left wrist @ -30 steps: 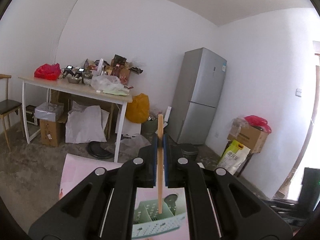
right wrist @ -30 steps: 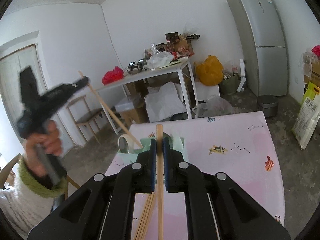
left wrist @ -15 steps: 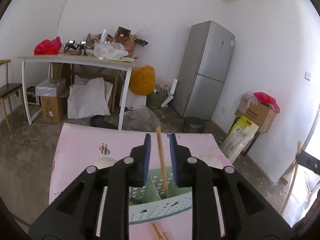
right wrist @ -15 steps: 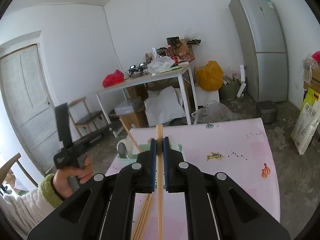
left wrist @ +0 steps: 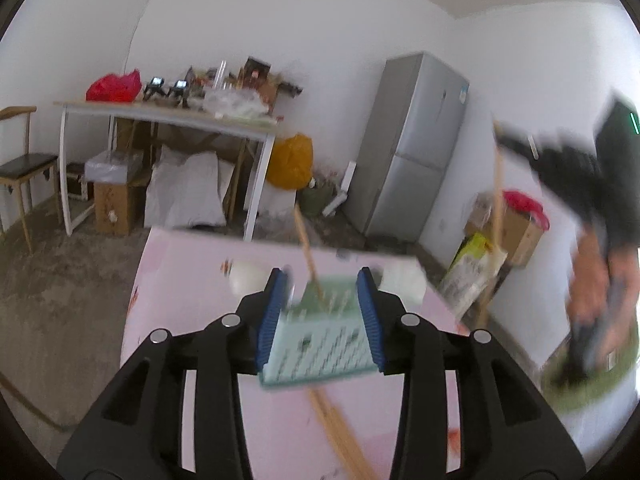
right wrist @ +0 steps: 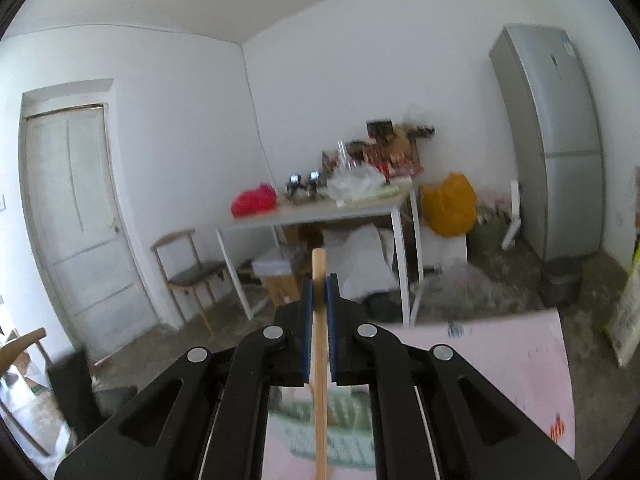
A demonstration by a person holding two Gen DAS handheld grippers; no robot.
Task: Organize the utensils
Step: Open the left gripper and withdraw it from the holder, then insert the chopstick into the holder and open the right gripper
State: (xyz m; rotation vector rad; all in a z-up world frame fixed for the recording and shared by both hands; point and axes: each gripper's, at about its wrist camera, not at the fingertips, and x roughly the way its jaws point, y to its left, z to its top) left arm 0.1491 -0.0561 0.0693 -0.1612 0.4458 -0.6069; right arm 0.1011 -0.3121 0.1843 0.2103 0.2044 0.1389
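Note:
My left gripper [left wrist: 322, 276] is open and empty above the pale green utensil basket [left wrist: 320, 344] on the pink table [left wrist: 180, 280]. One wooden chopstick [left wrist: 306, 252] stands tilted in the basket. Several more chopsticks [left wrist: 340, 432] lie on the table in front of the basket. My right gripper [right wrist: 319, 284] is shut on a wooden chopstick [right wrist: 319, 360], held above the basket [right wrist: 332, 432]. In the left wrist view the right gripper shows blurred at the right edge, and its chopstick [left wrist: 496, 216] hangs down.
Two white round objects [left wrist: 246, 274] sit on the pink table beside the basket. Behind are a cluttered white table [left wrist: 168, 120], a grey fridge [left wrist: 416, 160], a chair [left wrist: 24, 164], boxes and bags on the floor, and a door [right wrist: 76, 216].
My left gripper opened wide and let go of its chopstick, which now stands in the basket. My right gripper rose and tilted up with its chopstick.

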